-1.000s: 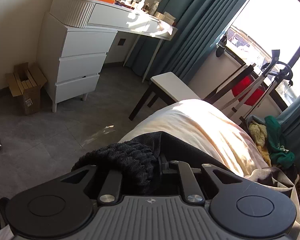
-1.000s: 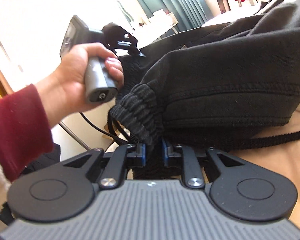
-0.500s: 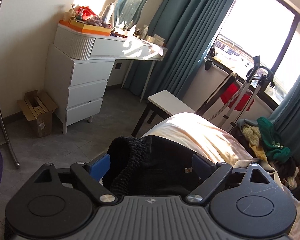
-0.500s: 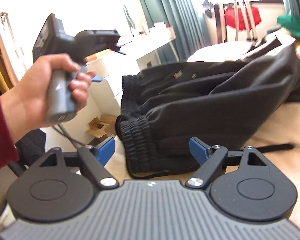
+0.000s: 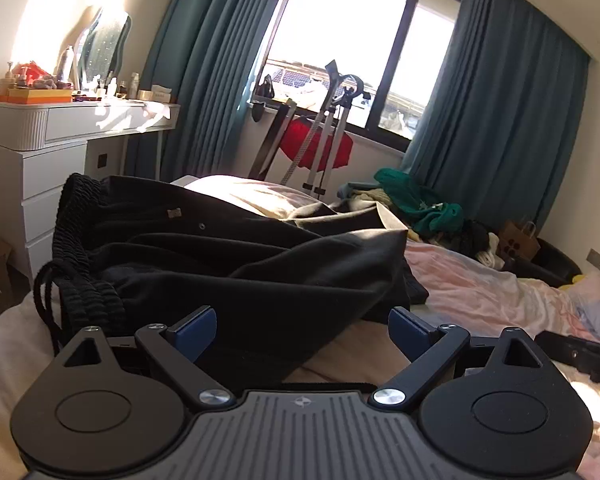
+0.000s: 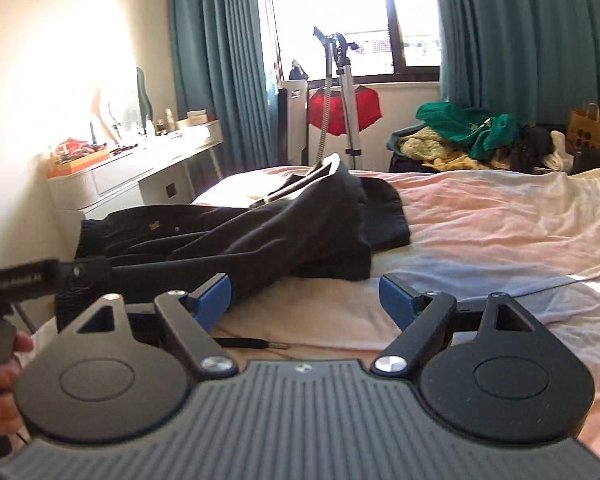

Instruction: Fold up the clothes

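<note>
Both pairs of fingers stand spread wide with nothing between them. On the left gripper [image 5: 302,330], the blue-padded fingers [image 5: 196,326] frame the near fold of the black trousers [image 5: 228,256], which lie just ahead of the tips without being pinched; the ribbed waistband [image 5: 76,280] and its drawstring loop [image 5: 42,300] sit ahead and to the left of the left finger. On the right gripper [image 6: 305,294], the fingers [image 6: 214,296] hover above the bed [image 6: 500,232], with the trousers [image 6: 260,240] ahead and to the left, lying crumpled across the pale sheet, one leg bunched up at the far end. A drawstring end [image 6: 256,344] lies on the sheet close under the left finger. Left of that finger, the person's left hand [image 6: 0,376] grips the handle of the other gripper. Farther ahead, past the bed, a pile of green and yellow clothes [image 6: 468,132] sits near teal curtains [image 5: 496,116], and a white dressing table [image 5: 72,124] stands far to the left.
</note>
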Demonstrator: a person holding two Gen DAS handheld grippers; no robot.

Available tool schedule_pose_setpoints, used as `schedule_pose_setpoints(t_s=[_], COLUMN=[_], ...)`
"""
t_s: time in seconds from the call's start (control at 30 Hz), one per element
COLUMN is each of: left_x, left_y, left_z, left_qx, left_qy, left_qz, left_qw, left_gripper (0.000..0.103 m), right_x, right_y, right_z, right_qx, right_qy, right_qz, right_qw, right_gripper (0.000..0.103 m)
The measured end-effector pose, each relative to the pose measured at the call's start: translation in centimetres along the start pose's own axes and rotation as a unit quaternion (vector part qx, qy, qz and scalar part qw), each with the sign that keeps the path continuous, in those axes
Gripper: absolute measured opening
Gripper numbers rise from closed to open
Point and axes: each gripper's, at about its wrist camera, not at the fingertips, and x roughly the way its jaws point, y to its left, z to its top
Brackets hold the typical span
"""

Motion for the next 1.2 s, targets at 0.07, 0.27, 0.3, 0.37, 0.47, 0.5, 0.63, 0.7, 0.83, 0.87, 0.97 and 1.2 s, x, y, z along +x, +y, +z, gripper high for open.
schedule_pose_setpoints(t_s=[0.07,0.27,0.3,0.37,0.47,0.5,0.63,0.7,0.83,0.87,0.97,1.2], left_x=[1.0,3.0,3.4,4.1,4.8,4.9,4.9,4.9,5.2,5.5,7.6,16.2], left_y=[-1.0,-2.9,-2.9,-2.9,-2.8,-2.9,-3.5,-3.7,-3.8,-3.9,-4.7,-9.2], left_z=[-1.4,-3.5,-3.5,-3.7,-3.9,-4.0,-4.7,-4.9,-4.7,-4.4,-2.5,4.4], left_qx=[0.023,0.072,0.075,0.078,0.081,0.086,0.111,0.117,0.116,0.12,0.139,0.174], left_qy=[0.009,0.014,0.014,0.019,0.03,0.03,0.03,0.03,0.037,0.04,0.042,0.052], left_qz=[0.002,0.017,0.02,0.021,0.014,0.013,0.009,0.006,-0.005,-0.007,0.003,0.031], left_qw=[0.9997,0.9972,0.9969,0.9965,0.9962,0.9957,0.9933,0.9927,0.9926,0.992,0.9895,0.9829], left_gripper=[0.094,0.094,0.094,0.094,0.094,0.094,0.094,0.094,0.094,0.094,0.094,0.096], right_x=[0.5,2.0,1.9,1.7,1.4,1.4,1.3,1.3,1.3,1.2,0.8,0.6], right_y=[-1.3,-3.9,-3.8,-3.7,-3.8,-3.9,-4.2,-4.1,-4.5,-4.7,-5.3,-7.8], right_z=[-0.7,-1.0,-0.9,-0.8,-1.1,-1.1,-1.1,-1.1,-1.5,-1.5,-1.6,-1.3], right_qx=[0.007,0.055,0.056,0.055,0.049,0.05,0.057,0.055,0.065,0.069,0.08,0.116], right_qy=[0.008,0.023,0.018,0.009,0.01,0.01,0.01,0.008,0.015,0.018,0.018,-0.002], right_qz=[-0.007,0.011,0.012,0.012,0.007,0.006,-0.001,-0.008,-0.034,-0.044,-0.073,-0.111], right_qw=[1.0,0.998,0.998,0.998,0.999,0.999,0.998,0.998,0.997,0.996,0.994,0.987], right_gripper=[0.083,0.083,0.083,0.083,0.083,0.083,0.083,0.083,0.083,0.083,0.083,0.083])
